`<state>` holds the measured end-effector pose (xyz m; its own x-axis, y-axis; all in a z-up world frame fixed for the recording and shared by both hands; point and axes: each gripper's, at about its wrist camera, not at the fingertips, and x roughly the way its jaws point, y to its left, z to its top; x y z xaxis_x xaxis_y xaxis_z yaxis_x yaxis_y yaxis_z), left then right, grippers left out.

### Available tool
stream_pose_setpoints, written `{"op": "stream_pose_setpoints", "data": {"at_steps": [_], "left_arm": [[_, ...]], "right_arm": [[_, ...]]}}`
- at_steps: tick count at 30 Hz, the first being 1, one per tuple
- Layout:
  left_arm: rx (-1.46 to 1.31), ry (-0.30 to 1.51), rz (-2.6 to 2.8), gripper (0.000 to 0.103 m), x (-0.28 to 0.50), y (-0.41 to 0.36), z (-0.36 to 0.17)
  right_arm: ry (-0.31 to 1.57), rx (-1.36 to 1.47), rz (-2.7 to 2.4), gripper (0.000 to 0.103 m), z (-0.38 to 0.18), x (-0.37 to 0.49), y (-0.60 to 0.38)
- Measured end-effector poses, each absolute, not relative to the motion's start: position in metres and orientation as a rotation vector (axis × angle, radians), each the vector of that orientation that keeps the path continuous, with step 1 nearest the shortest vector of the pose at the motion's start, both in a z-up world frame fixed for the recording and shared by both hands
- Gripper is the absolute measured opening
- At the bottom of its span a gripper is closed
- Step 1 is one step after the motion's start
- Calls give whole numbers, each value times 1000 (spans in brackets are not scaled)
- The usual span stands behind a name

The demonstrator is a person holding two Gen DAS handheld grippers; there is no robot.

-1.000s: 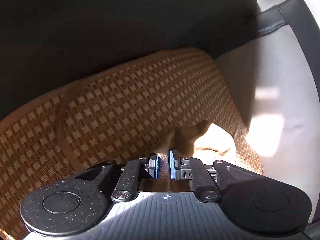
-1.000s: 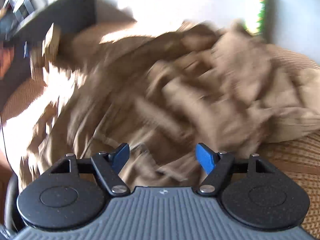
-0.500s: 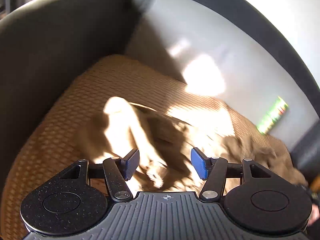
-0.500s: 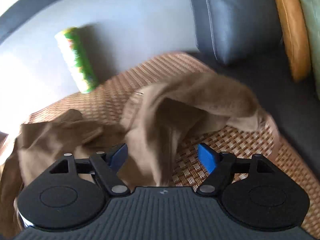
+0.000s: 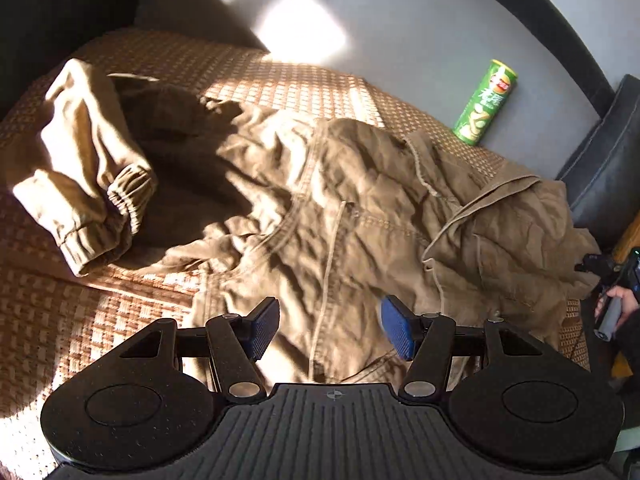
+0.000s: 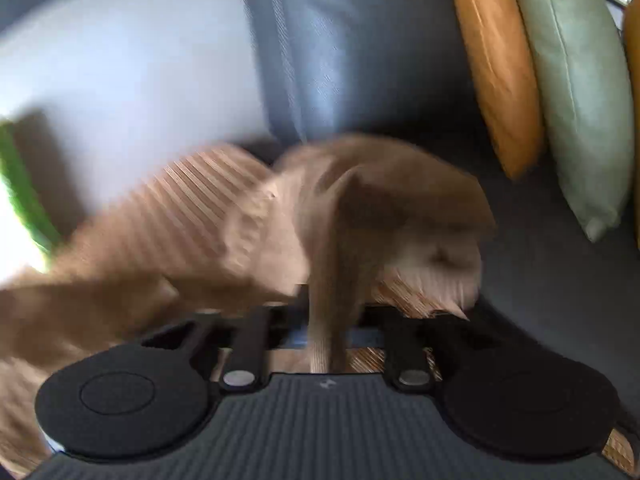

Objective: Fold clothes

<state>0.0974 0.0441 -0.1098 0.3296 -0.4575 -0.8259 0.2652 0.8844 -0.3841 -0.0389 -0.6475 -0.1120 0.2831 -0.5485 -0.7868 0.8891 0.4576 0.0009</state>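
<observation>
Tan jacket [image 5: 360, 208] lying crumpled across the woven mat [image 5: 60, 320] on the sofa, one elastic-cuffed sleeve [image 5: 84, 184] flung toward the mat's left edge. Left hand-held gripper [image 5: 326, 330] hovers over the jacket's near hem, blue pads wide apart and holding nothing. Right hand-held gripper [image 6: 326, 338] (view heavily blurred): a fold of tan cloth runs between its fingers; whether they pinch it cannot be told. Green chip can [image 5: 486, 102] leans on the sofa back beyond the mat's far edge.
</observation>
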Motion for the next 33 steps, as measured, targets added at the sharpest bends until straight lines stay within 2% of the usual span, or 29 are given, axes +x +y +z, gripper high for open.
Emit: {"op": "stream_pose_setpoints", "data": {"at_steps": [4, 9, 13, 16, 20, 27, 28, 29, 30, 31, 33], "left_arm": [[-149, 1142, -333, 71, 89, 78, -112], [-197, 1141, -197, 73, 87, 108, -126], [-306, 1180, -173, 72, 100, 110, -151], [-271, 1139, -100, 72, 112, 97, -157], [-414, 1149, -108, 73, 131, 97, -171], [-587, 1088, -57, 74, 149, 93, -181], [-601, 1075, -46, 71, 151, 95, -180], [-615, 1062, -36, 63, 153, 98, -179], [-629, 1049, -26, 50, 155, 100, -178], [-643, 1036, -16, 17, 157, 102, -177], [-671, 1009, 4, 11, 160, 107, -175]], "right_arm": [[734, 495, -919, 61, -93, -76, -630], [718, 377, -539, 82, -51, -120, -559], [770, 394, -352, 83, -45, -138, -508], [838, 417, -307, 83, -47, -133, -479], [887, 366, -291, 83, -61, -132, -444], [909, 443, -298, 83, -91, -114, -436], [907, 445, -310, 83, -95, -112, -437], [901, 452, -329, 83, -97, -109, -439], [893, 460, -350, 83, -100, -107, -441], [884, 472, -369, 83, -102, -105, -443], [861, 502, -400, 83, -107, -99, -449]]}}
